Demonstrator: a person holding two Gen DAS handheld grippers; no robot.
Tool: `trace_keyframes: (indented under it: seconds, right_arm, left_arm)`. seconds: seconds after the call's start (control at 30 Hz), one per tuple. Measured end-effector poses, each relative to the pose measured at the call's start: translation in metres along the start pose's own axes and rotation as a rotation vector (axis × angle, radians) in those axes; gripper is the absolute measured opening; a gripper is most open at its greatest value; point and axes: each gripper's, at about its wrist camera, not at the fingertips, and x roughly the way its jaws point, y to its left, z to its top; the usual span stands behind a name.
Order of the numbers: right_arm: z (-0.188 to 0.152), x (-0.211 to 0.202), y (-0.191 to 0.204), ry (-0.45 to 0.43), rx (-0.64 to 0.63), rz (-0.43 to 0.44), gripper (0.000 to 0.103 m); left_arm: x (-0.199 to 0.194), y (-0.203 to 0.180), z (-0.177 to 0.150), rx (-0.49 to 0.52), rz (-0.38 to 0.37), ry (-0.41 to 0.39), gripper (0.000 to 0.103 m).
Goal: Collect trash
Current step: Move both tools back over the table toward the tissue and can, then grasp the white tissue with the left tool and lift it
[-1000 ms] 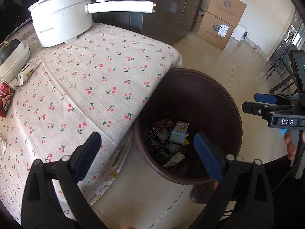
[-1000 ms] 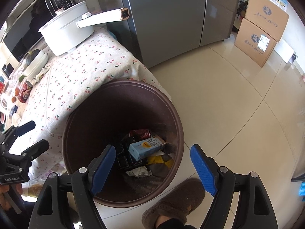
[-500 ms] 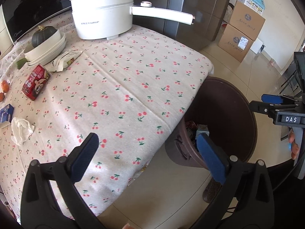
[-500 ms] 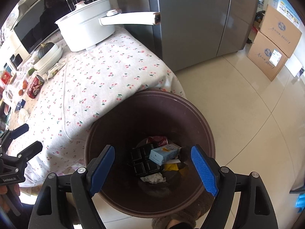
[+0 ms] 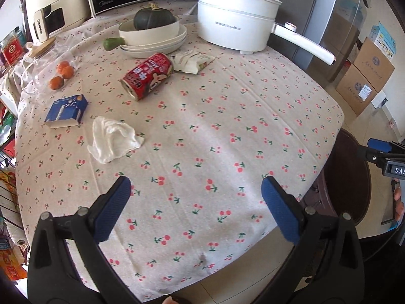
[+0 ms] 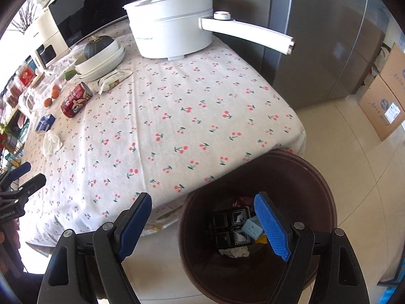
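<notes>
On the cherry-print tablecloth (image 5: 227,126) lie a crumpled white tissue (image 5: 112,139), a blue carton (image 5: 67,111), a red can (image 5: 148,76) on its side and a white wrapper (image 5: 193,60). My left gripper (image 5: 196,207) is open and empty above the table's near edge. My right gripper (image 6: 205,225) is open and empty above the brown trash bin (image 6: 316,185), which holds a black tray (image 6: 231,225), a blue carton and paper. The can (image 6: 76,100) and tissue (image 6: 52,143) also show in the right wrist view.
A white electric pot (image 5: 238,17) with a long handle, stacked bowls with a squash (image 5: 153,33), oranges (image 5: 60,74) and appliances stand at the table's back. A fridge (image 6: 316,38) and cardboard boxes (image 6: 387,101) are beyond. The bin stands on the floor at the table's right corner.
Both grippers have swung from over the bin toward the table. The left view now faces the tabletop trash; the right view has risen and shows more table. Both stay open.
</notes>
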Motion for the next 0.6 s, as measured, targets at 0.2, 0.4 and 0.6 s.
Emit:
trace_keyframes:
  seconds: [0.2, 0.4, 0.6]
  right_arm:
    - [0.015, 0.013, 0.036, 0.002, -0.049, 0.023, 0.085]
    - [0.030, 0.029, 0.062, 0.021, -0.074, 0.040, 0.085]
    - [0.042, 0.041, 0.080, 0.032, -0.098, 0.052, 0.085]
  left_arm:
    - [0.008, 0.049, 0.005, -0.103, 0.048, -0.017, 0.102]
    - [0.038, 0.079, 0.010, -0.180, 0.079, 0.010, 0.102]
    - [0.066, 0.107, 0.017, -0.254, 0.048, 0.031, 0.094]
